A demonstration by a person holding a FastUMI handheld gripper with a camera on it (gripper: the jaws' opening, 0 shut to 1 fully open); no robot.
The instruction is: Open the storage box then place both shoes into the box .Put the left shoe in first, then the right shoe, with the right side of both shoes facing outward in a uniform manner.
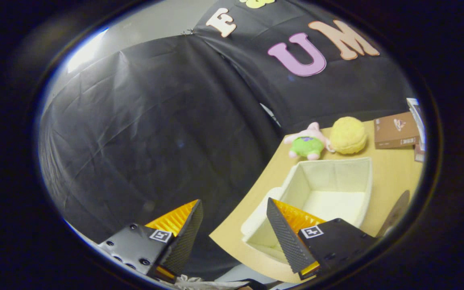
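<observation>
Above a booth tabletop, seen from the gripper view, gripper (234, 227) hangs w/ fingers spread wide apart, grasping nothing; the gap betw. them frames creased black cloth wall (151, 133) and the near corner of the wooden table (391, 177). Left finger (185, 237) sits over the dark cloth, off the table edge. Right finger (288, 237) overlaps the near rim of the storage box (361, 177), though whether it touches the rim or hovers above it cannot be told.

Storage box, a cream fabric bin w/ soft walls, stands open-topped on the table just ahead of the right finger; its pale floor is in plain sight w/ nothing visible inside. A cream flap at the box's near-left corner reads as part of the box, prob. a folded lid, but that is unclear.

Beyond the box, near the table's far edge, lies a pink-and-green plush toy (308, 143), and just beside it, to the right, a round yellow plush ball (349, 135); the two look to be touching. Further right, a brown carton (395, 131) lies flat on the table, w/ a stack of books or boxes (416, 121) at its far side, too cut off to identify. A dark, thin curved object (395, 211) juts up right of the box; what it is cannot be told.
</observation>
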